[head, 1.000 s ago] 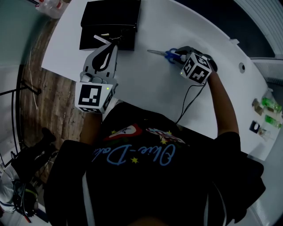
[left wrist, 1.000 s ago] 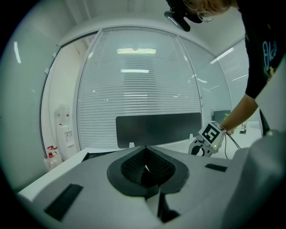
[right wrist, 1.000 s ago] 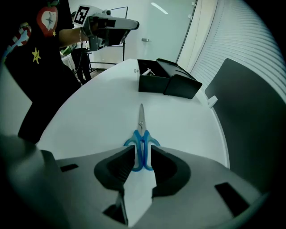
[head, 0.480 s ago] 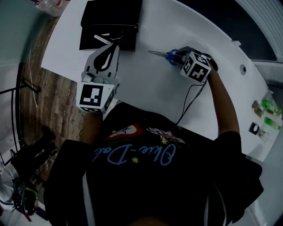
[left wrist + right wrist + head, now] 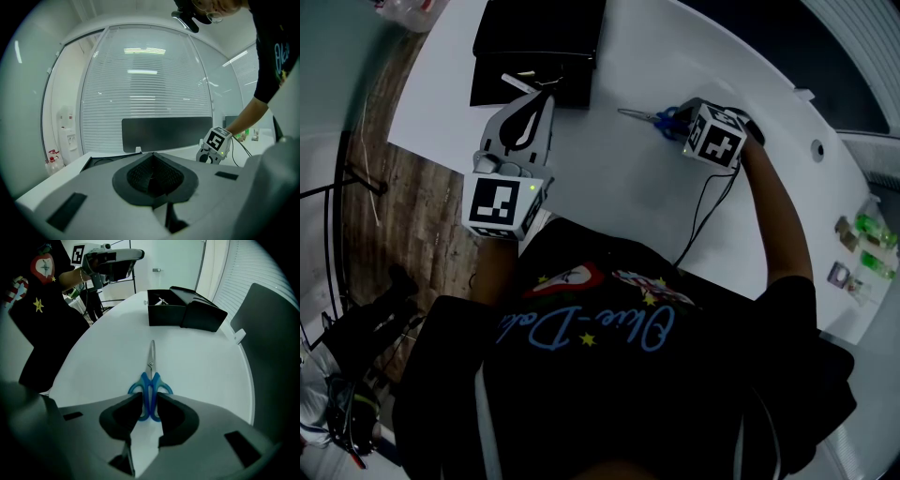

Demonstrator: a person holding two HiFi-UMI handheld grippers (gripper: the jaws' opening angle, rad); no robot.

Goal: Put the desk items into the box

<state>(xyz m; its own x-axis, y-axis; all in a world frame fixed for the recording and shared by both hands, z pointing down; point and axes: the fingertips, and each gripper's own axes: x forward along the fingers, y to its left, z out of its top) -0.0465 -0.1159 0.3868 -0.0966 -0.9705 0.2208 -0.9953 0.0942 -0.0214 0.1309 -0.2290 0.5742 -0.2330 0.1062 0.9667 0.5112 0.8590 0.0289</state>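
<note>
Blue-handled scissors (image 5: pixel 649 116) (image 5: pixel 151 380) lie flat on the white table (image 5: pixel 609 187), blades toward the black box (image 5: pixel 539 37) (image 5: pixel 183 310). My right gripper (image 5: pixel 679 124) (image 5: pixel 149 406) points steeply down over the handle loops, which sit between its jaws. The jaws have just been closing, and I see no firm press on the handles. My left gripper (image 5: pixel 542 92) (image 5: pixel 152 171) hovers at the box's near edge, pads together with nothing between them. The box stands open, with a small pale item (image 5: pixel 161 301) inside.
Clear bottles (image 5: pixel 408 11) stand at the table's far left corner. Small green items (image 5: pixel 862 244) lie on the right side, and a round hole (image 5: pixel 816 147) is in the tabletop. A cable (image 5: pixel 703 211) trails from the right gripper. A dark panel (image 5: pixel 272 333) borders the table's far edge.
The right gripper's marker cube has tipped a little over the scissors' handles. The scissors, the box and the left gripper have kept their places.
</note>
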